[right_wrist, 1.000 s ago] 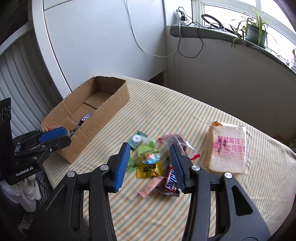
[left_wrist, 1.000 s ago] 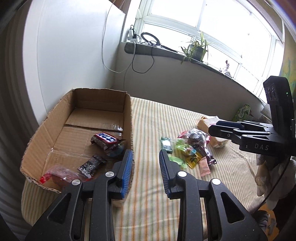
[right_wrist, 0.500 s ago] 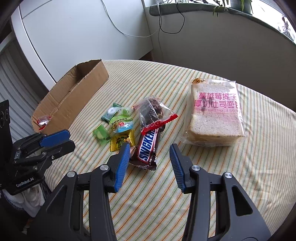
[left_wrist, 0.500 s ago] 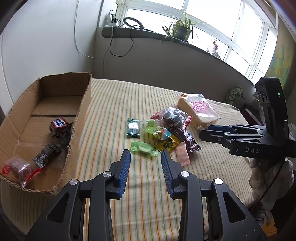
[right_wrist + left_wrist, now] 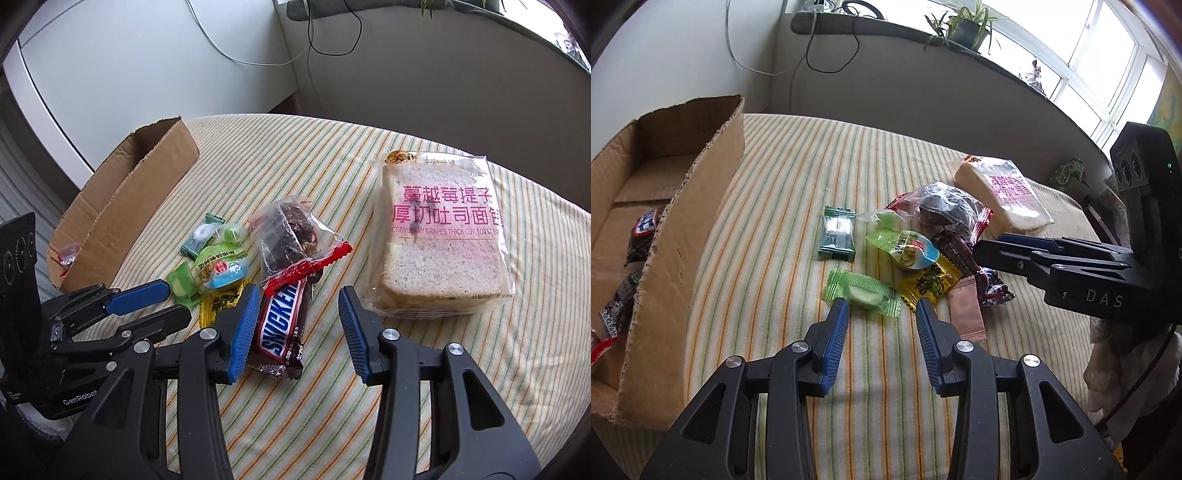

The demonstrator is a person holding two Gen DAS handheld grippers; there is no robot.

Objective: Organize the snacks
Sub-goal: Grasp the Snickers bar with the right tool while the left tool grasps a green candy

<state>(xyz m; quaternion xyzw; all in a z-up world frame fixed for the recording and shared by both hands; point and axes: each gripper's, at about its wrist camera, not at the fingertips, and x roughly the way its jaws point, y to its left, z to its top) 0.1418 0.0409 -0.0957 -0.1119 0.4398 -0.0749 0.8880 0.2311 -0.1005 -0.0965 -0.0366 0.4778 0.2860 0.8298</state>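
Fingers of the left gripper [image 5: 881, 310] stand wide just short of the light-green candy [image 5: 862, 296]; right gripper [image 5: 299, 308] gapes over the Snickers bar [image 5: 282, 325]. Advisable: straddle each wrapper fully before closing, then carry to the cardboard box [image 5: 683, 236] beyond on the striped table [image 5: 798, 177].

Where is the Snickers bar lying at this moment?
In the right wrist view, the Snickers bar lies on the striped cloth, beside the open right gripper, left of the toast bag.

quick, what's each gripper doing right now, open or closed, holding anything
Left gripper: open, empty, just short of the light green candy.
Right gripper: open, empty, over the Snickers bar.
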